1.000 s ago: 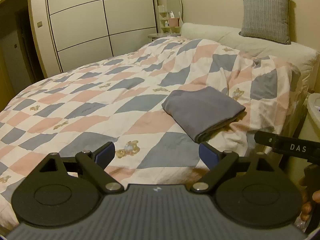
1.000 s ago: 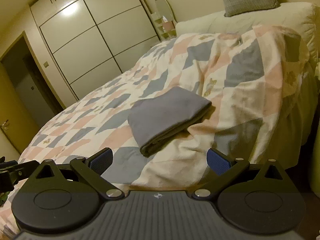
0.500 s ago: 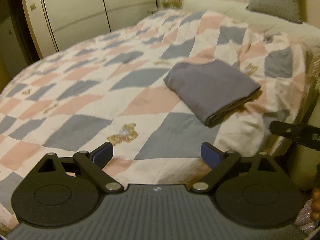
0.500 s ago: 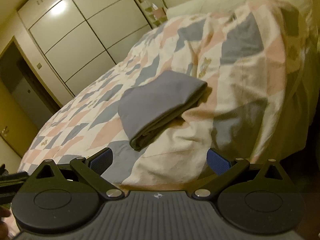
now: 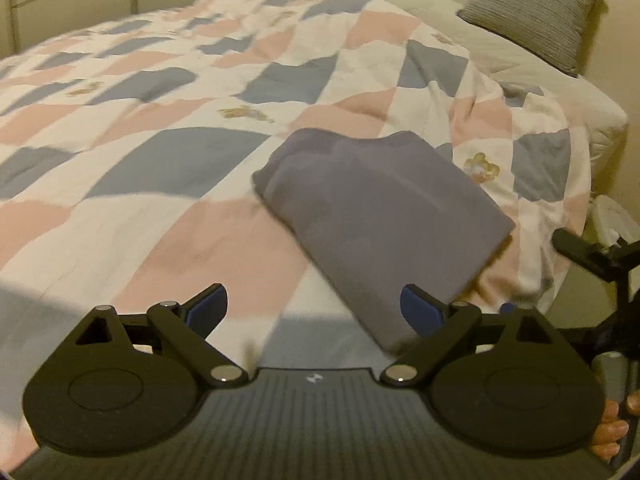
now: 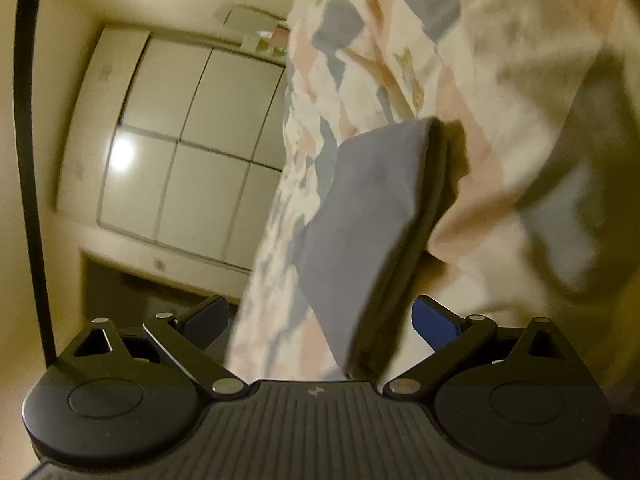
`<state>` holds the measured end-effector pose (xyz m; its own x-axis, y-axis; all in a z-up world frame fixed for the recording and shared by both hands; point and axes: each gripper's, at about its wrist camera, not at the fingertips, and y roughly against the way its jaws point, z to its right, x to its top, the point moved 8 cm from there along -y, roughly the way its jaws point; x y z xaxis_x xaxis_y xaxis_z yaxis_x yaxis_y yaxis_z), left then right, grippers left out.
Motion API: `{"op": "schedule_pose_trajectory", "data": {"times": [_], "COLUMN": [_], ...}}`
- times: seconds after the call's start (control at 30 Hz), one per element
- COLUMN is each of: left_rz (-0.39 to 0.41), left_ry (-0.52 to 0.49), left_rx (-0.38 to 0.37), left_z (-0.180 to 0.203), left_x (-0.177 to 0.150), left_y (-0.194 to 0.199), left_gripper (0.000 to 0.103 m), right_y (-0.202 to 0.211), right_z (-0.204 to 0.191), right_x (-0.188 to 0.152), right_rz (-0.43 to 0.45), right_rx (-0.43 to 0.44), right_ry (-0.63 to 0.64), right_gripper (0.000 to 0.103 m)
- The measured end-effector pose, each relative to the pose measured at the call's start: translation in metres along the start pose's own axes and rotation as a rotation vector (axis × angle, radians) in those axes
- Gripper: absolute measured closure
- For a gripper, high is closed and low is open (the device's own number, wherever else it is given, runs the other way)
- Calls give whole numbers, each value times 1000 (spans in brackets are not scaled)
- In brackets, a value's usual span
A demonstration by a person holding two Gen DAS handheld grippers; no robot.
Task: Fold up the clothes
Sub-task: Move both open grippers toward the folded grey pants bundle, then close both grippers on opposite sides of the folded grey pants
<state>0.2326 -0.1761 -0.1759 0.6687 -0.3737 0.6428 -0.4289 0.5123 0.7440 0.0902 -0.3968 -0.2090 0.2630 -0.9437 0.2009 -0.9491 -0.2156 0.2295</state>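
In the left wrist view we see our left gripper (image 5: 314,306) with its blue-padded fingers (image 5: 206,309) spread wide and holding nothing, poised low over the near edge of the bed. The folded grey cloth garment (image 5: 380,216) lies flat on the pink, grey and white checked quilt (image 5: 168,152), towards the right side of the bed, and its near corner reaches down between our fingers, close to the right pad; we cannot tell whether it touches. At the far right a grey ribbed square cushion (image 5: 534,12) leans on the pale mattress edge (image 5: 560,76), and part of the black frame of the other gripper (image 5: 592,256) shows at the right border, with fingertips of a hand (image 5: 612,428) below it. In the right wrist view the picture is rolled sharply and blurred, so the bed runs up the frame. Our right gripper (image 6: 320,322) also has its blue pads (image 6: 434,326) set wide apart and empty, with the same grey garment (image 6: 360,220) showing its stacked folded edge just ahead, between them. White panelled wardrobe doors (image 6: 188,160) fill the left side.
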Motion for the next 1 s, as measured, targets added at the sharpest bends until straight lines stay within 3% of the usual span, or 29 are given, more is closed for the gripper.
{"op": "schedule_pose_trajectory", "data": {"times": [0.17, 0.4, 0.5, 0.57, 0.67, 1.0], "left_rz": [-86, -200, -203, -223, -283, -581], "left_ry": [-47, 58, -7, -59, -156, -222], "left_rx": [-58, -176, -228, -263, -336, -456], "left_z": [-19, -35, -26, -20, -3, 15], "left_x": [32, 76, 107, 126, 147, 139], "left_y": [-44, -60, -66, -76, -103, -187], "left_gripper": [14, 21, 20, 20, 19, 22], "right_y": [-30, -48, -53, -57, -63, -64], "right_z": [27, 30, 27, 23, 21, 38], "right_x": [14, 26, 26, 26, 28, 35], "right_rz": [22, 6, 6, 7, 5, 43], "right_rx": [-85, -203, -232, -222, -261, -355], "right_ry": [-129, -203, -205, -212, -211, -294], "right_gripper": [14, 20, 25, 35, 35, 40]}}
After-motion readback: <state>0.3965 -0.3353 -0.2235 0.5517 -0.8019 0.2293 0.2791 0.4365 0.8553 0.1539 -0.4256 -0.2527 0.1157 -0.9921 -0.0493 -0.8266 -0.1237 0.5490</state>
